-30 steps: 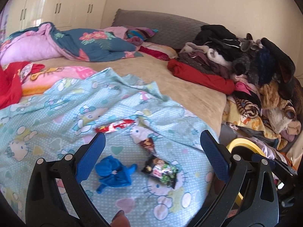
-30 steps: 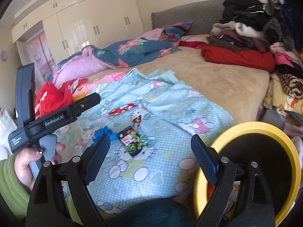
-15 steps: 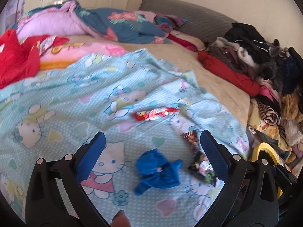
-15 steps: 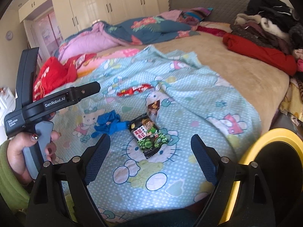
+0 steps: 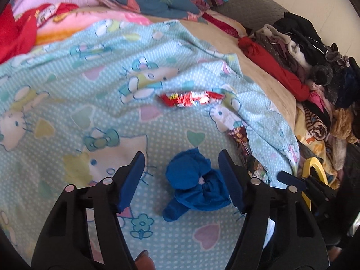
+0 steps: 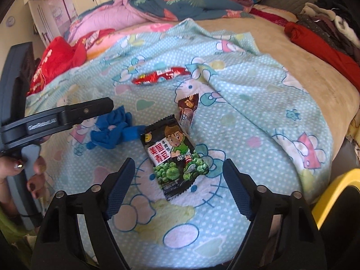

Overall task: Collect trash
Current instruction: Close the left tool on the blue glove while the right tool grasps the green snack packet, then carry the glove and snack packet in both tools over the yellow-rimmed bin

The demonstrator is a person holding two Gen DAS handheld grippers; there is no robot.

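Observation:
A crumpled blue wad [image 5: 194, 180] lies on the light blue cartoon blanket [image 5: 90, 90]; it also shows in the right wrist view [image 6: 112, 130]. My left gripper [image 5: 181, 175] is open with the wad between its fingers, close to the right one. A black and green snack packet [image 6: 175, 157] lies between the fingers of my open right gripper [image 6: 178, 184]. A red wrapper [image 5: 191, 99] and a small brown wrapper [image 6: 187, 110] lie further back on the blanket.
A yellow-rimmed black bin [image 6: 337, 193] stands at the bed's right edge. A pile of clothes [image 5: 315, 67] covers the right side of the bed. Quilts [image 6: 157, 6] and a red garment [image 6: 56, 60] lie at the back and left.
Both grippers have moved forward and down toward the blanket. The left one now straddles the blue wad, the right one the green packet. The left jaws have narrowed.

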